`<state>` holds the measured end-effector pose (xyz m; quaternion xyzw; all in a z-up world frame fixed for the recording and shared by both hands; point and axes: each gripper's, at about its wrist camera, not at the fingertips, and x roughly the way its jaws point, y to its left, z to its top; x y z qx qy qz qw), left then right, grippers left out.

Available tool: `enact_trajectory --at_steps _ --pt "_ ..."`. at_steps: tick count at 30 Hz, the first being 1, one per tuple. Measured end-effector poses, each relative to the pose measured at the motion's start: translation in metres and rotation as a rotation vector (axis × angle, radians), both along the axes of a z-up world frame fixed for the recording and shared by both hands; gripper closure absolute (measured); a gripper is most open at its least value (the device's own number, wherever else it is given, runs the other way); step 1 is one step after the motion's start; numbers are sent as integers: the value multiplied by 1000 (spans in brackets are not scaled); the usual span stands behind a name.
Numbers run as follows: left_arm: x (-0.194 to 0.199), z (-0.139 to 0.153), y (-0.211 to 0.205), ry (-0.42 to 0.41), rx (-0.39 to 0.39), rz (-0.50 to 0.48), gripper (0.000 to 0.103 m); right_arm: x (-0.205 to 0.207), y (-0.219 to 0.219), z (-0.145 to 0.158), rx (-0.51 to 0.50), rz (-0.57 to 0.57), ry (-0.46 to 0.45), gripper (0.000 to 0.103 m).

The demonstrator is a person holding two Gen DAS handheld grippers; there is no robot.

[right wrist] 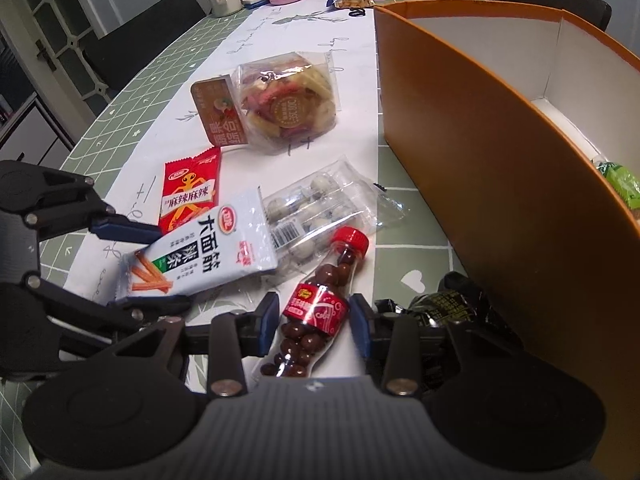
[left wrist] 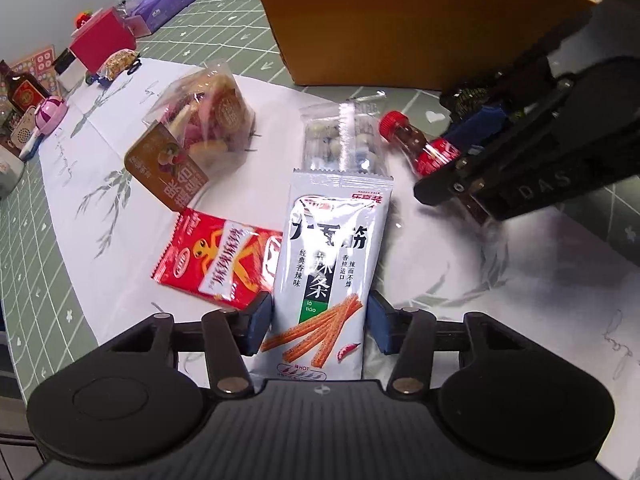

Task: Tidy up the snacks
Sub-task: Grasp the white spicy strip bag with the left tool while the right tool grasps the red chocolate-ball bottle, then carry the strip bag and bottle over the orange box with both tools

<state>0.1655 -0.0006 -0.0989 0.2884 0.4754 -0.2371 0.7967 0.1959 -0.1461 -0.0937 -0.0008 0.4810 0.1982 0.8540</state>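
Note:
My left gripper (left wrist: 318, 322) straddles the near end of a white spicy-strip packet (left wrist: 332, 256); its blue pads sit beside the packet's edges and look open. It shows in the right wrist view (right wrist: 154, 266) around the same packet (right wrist: 200, 256). My right gripper (right wrist: 314, 320) has its pads against the red label of a small bottle of chocolate balls (right wrist: 320, 300), lying on the table. In the left wrist view the right gripper (left wrist: 468, 148) is at that bottle (left wrist: 416, 140). The orange box (right wrist: 500, 168) stands at the right.
A red spicy packet (left wrist: 218, 262), a clear pack of round candies (left wrist: 346, 140) and a clear bag of mixed snacks (left wrist: 204, 128) lie on the white runner. A dark wrapped snack (right wrist: 440, 308) lies by the box. Green packets (right wrist: 620, 184) are inside it. Clutter lines the far edge.

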Motion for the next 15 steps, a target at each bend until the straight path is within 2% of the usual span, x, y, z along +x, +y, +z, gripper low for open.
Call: enact_trajectory --at_steps 6,15 --pt "-17 8 2 15 -1 8 48 -8 0 7 -1 25 -2 66" --pt "-31 41 12 -18 -34 54 48 -21 0 26 -9 93 -6 66"
